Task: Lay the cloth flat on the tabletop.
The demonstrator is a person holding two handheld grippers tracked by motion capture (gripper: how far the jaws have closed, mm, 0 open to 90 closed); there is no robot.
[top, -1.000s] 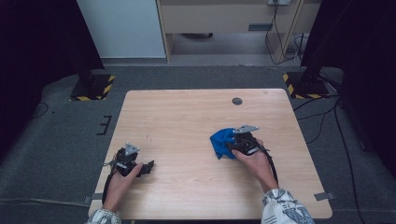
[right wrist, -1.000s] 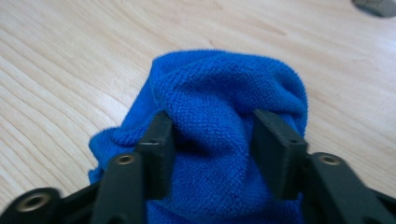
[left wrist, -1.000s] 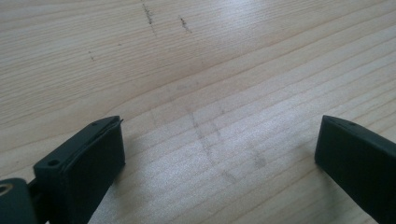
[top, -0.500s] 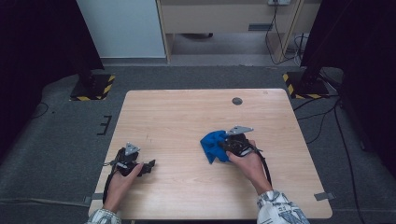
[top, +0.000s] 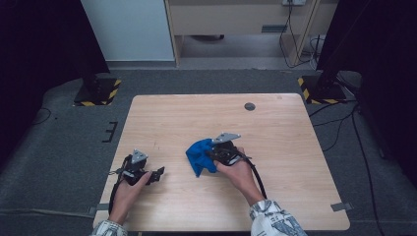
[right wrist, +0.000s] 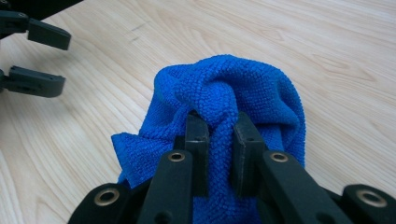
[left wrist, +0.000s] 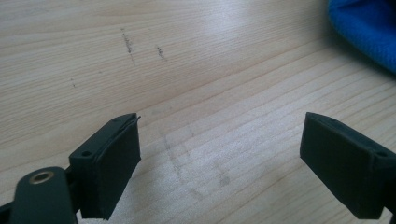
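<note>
A blue microfibre cloth [top: 198, 156] lies bunched near the middle of the wooden table [top: 275, 123]. My right gripper [top: 210, 156] has just closed its jaws on a fold of it. In the right gripper view the cloth [right wrist: 224, 84] bulges up between and ahead of the right gripper [right wrist: 218, 123], which pinches it tight. My left gripper [top: 158, 174] rests near the table's front left and points toward the cloth. Its jaws have just narrowed a little but still stand wide, so the left gripper [left wrist: 219, 158] frames bare wood, with the cloth's edge [left wrist: 369, 28] ahead.
A small round dark grommet [top: 250, 106] sits in the tabletop near the far edge. Stand bases with yellow-black stripes [top: 98, 91] [top: 319, 88] flank the table on the grey floor. The left gripper [right wrist: 63, 60] shows at the far left of the right gripper view.
My right hand has dragged the blue cloth leftward toward the table's middle, and the cloth is more bunched. The left hand has stayed in place.
</note>
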